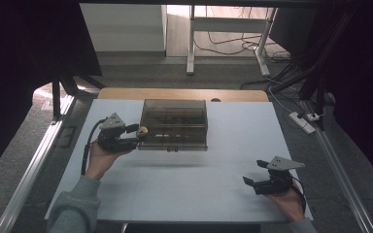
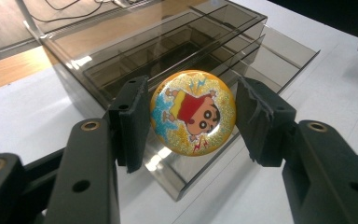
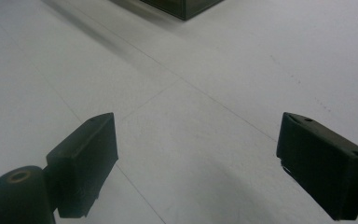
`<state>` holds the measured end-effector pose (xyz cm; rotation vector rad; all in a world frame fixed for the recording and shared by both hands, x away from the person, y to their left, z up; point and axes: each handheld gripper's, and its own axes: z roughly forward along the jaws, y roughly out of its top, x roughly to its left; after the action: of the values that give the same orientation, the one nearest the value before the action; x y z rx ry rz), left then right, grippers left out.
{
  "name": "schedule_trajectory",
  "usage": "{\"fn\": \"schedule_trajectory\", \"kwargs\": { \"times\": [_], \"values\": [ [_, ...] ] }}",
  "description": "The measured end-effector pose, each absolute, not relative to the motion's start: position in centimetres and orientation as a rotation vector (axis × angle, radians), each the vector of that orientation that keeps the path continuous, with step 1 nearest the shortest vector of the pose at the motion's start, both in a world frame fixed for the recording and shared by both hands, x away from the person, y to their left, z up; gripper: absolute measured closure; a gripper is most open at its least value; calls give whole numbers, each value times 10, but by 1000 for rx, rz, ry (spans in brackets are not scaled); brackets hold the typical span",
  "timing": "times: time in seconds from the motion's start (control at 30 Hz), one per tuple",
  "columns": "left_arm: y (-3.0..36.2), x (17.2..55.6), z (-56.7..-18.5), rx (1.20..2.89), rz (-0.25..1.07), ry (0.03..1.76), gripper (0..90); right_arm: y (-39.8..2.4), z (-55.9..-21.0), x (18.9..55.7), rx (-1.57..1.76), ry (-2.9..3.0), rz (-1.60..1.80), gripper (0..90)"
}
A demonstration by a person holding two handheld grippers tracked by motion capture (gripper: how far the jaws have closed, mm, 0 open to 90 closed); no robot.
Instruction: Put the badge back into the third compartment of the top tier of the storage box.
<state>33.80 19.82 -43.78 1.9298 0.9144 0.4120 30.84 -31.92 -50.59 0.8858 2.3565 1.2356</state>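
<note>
The left gripper (image 2: pixel 191 121) pinches a light, stiff, glossy badge (image 2: pixel 193 112) by its rim beside the smoky box (image 1: pixel 175 124); right gripper (image 1: pixel 257 172) jaws spread.

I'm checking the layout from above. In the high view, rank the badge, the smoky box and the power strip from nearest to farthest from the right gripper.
From the right gripper, at the table's near right:
1. Smoky box, mid-table, up and to the left.
2. Power strip, on the floor past the table's right edge; close to the box in range, so hard to call.
3. Badge, in the left gripper, at the box's left end.

smoked organiser box (image 1: pixel 175 124) blocking table (image 1: pixel 184 189) centre-rear, near half apparently open for passage
</note>
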Motion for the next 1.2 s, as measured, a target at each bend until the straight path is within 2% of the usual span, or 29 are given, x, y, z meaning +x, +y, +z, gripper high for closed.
{"fn": "schedule_trajectory", "kwargs": {
  "times": [1.2],
  "values": [
    [147,353,-434,1980,383,801,472,-319,-507,310,893,2359,1234,120]
  ]
}}
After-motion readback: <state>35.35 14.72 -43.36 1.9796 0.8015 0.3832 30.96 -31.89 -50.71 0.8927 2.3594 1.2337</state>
